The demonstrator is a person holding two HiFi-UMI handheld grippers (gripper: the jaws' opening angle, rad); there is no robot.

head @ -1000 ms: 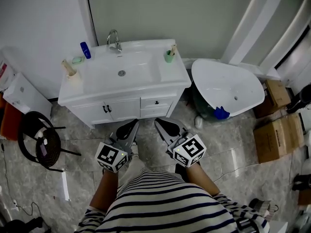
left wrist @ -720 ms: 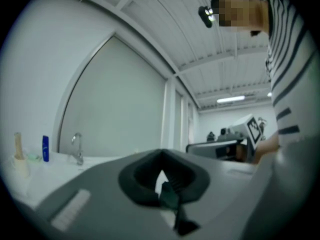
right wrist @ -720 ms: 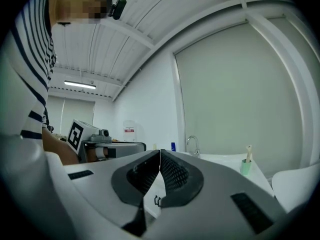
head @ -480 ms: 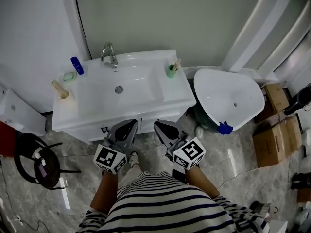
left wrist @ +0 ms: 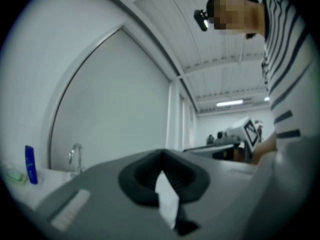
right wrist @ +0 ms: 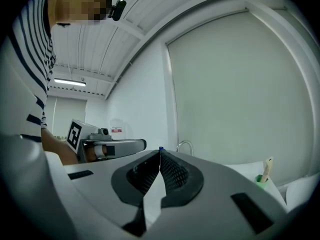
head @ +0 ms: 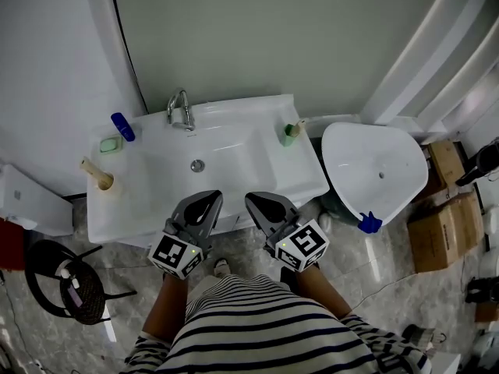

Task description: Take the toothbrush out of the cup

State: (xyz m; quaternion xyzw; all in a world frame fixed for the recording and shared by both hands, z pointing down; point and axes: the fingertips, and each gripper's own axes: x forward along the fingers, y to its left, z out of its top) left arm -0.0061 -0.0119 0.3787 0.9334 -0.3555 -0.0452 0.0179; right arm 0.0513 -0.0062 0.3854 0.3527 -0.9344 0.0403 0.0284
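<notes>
A green cup (head: 289, 136) with a pale toothbrush (head: 299, 125) in it stands on the white vanity's (head: 300, 185) right back corner. In the right gripper view the green cup (right wrist: 261, 179) and its toothbrush (right wrist: 268, 167) are low at the right. A beige cup (head: 102, 181) holding another brush stands at the vanity's left side. My left gripper (head: 205, 201) and right gripper (head: 256, 201) hover side by side over the vanity's front edge, both shut and empty, well short of either cup. The left gripper's (left wrist: 161, 154) jaws meet, as do the right gripper's (right wrist: 160, 152).
A faucet (head: 181, 107), a blue bottle (head: 122, 126) and a green soap dish (head: 110, 144) sit along the back of the sink. A white tub (head: 366, 170) stands to the right with cardboard boxes (head: 437, 216) beyond. A black chair (head: 70, 287) is at the lower left.
The person has stepped toward the vanity. Both grippers, still shut, have come from the floor in front of the cabinet to above its front edge.
</notes>
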